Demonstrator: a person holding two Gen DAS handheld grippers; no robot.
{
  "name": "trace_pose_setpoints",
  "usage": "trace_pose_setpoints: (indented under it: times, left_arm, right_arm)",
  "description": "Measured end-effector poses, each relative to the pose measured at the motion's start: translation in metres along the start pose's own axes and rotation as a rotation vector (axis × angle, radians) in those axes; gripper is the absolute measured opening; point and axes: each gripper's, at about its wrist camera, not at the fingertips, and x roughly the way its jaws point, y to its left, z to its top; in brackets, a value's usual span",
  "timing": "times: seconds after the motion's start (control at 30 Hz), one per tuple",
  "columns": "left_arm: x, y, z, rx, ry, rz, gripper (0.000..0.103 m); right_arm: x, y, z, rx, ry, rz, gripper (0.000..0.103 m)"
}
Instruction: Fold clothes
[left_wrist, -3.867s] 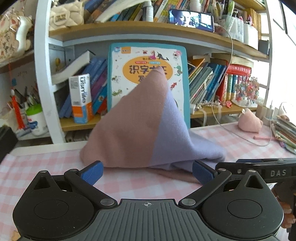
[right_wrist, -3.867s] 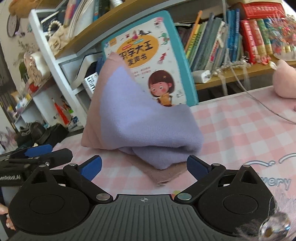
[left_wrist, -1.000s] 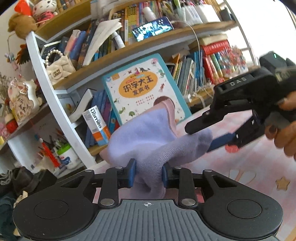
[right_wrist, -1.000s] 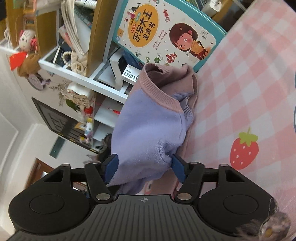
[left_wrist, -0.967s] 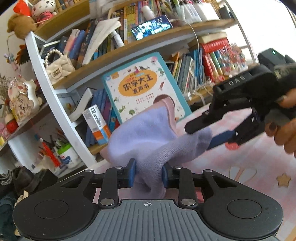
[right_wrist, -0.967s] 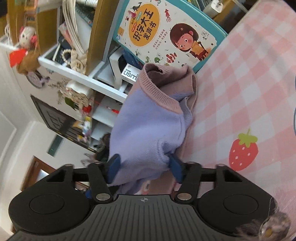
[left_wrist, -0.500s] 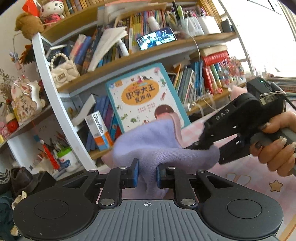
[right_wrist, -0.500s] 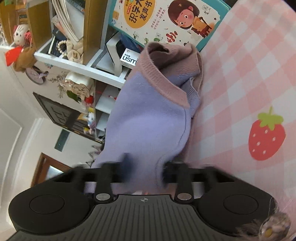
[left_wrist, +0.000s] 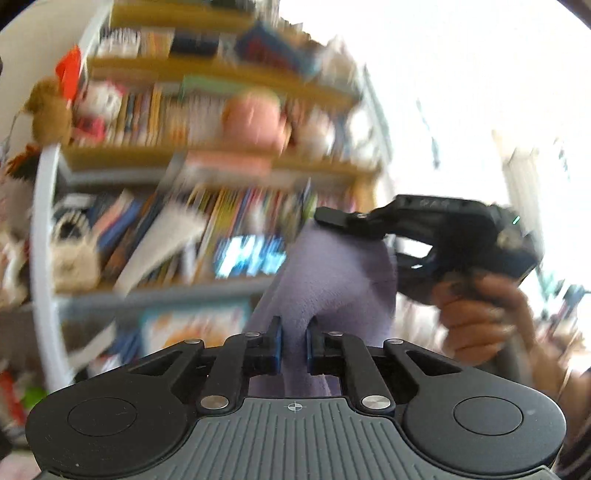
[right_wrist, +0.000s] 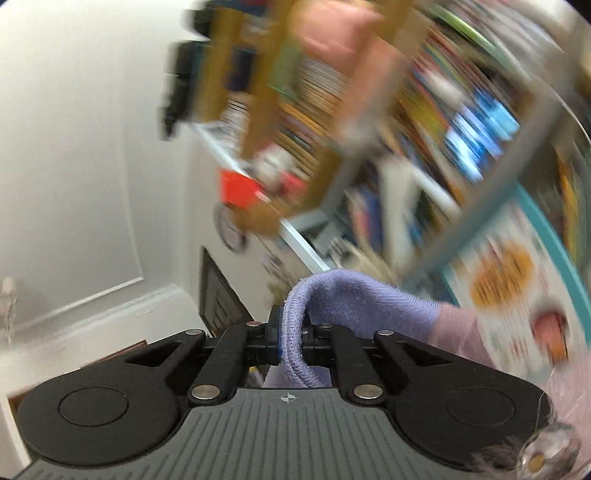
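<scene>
A lilac and pink knitted garment (left_wrist: 332, 280) hangs lifted in the air between both tools. My left gripper (left_wrist: 293, 343) is shut on a fold of its lilac cloth. In the right wrist view my right gripper (right_wrist: 291, 338) is shut on the garment's (right_wrist: 354, 302) ribbed lilac hem, with pink cloth trailing off to the right. The right gripper's black body (left_wrist: 424, 225), held by a person's hand (left_wrist: 480, 310), shows in the left wrist view, clamped on the garment's upper edge. The table is out of sight in both views.
A tall bookshelf (left_wrist: 207, 155) crammed with books, toys and a lit phone screen (left_wrist: 251, 258) fills the blurred background. A teal picture book (right_wrist: 517, 280) leans at the right of the right wrist view. White wall (right_wrist: 92, 147) lies to the left.
Both grippers have swung sharply upward with the garment, so the views now tilt toward the upper shelves and wall and are motion blurred. The garment has left the table.
</scene>
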Motion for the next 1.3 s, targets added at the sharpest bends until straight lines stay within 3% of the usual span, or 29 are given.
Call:
trace_pose_setpoints:
  times: [0.13,0.23,0.3,0.37,0.47,0.57,0.67,0.83,0.9,0.97,1.1,1.3]
  left_arm:
    - [-0.023,0.010,0.032,-0.094,-0.222,-0.151,0.010]
    - [-0.032,0.033,0.036,-0.224,-0.236,-0.283,0.011]
    - [-0.031,0.048,0.024,-0.292,-0.159,-0.297,0.011]
    - [-0.024,0.063,0.002,-0.347,-0.015,-0.244,0.011]
    - [-0.014,0.083,-0.045,-0.400,0.254,-0.064,0.011]
    - [-0.017,0.107,-0.091,-0.467,0.398,0.088,0.011]
    - [-0.027,0.127,-0.119,-0.552,0.451,0.168,0.011]
    - [-0.029,0.143,-0.137,-0.576,0.513,0.225,0.012]
    - [-0.025,0.149,-0.145,-0.589,0.531,0.232,0.012]
    - [-0.021,0.155,-0.154,-0.601,0.549,0.239,0.011]
    - [-0.012,0.167,-0.167,-0.619,0.581,0.249,0.011]
    - [-0.004,0.182,-0.177,-0.581,0.592,0.260,0.012]
  right_arm:
    - [0.023,0.059,0.035,-0.174,-0.024,0.081,0.006]
    - [0.039,0.076,0.036,-0.240,0.019,0.090,0.006]
    - [0.051,0.076,0.028,-0.272,0.072,0.049,0.006]
    - [0.067,0.057,0.008,-0.269,0.176,-0.036,0.006]
    - [0.099,0.004,-0.033,-0.135,0.378,-0.192,0.007]
    - [0.126,-0.038,-0.082,-0.033,0.527,-0.260,0.007]
    - [0.161,-0.056,-0.126,-0.042,0.625,-0.264,0.007]
    - [0.188,-0.066,-0.170,-0.106,0.740,-0.336,0.008]
    - [0.182,-0.064,-0.176,-0.157,0.772,-0.354,0.029]
    - [0.163,-0.057,-0.175,-0.226,0.793,-0.366,0.042]
    - [0.111,-0.040,-0.161,-0.394,0.831,-0.419,0.049]
    - [0.018,-0.019,-0.147,-0.602,0.902,-0.607,0.061]
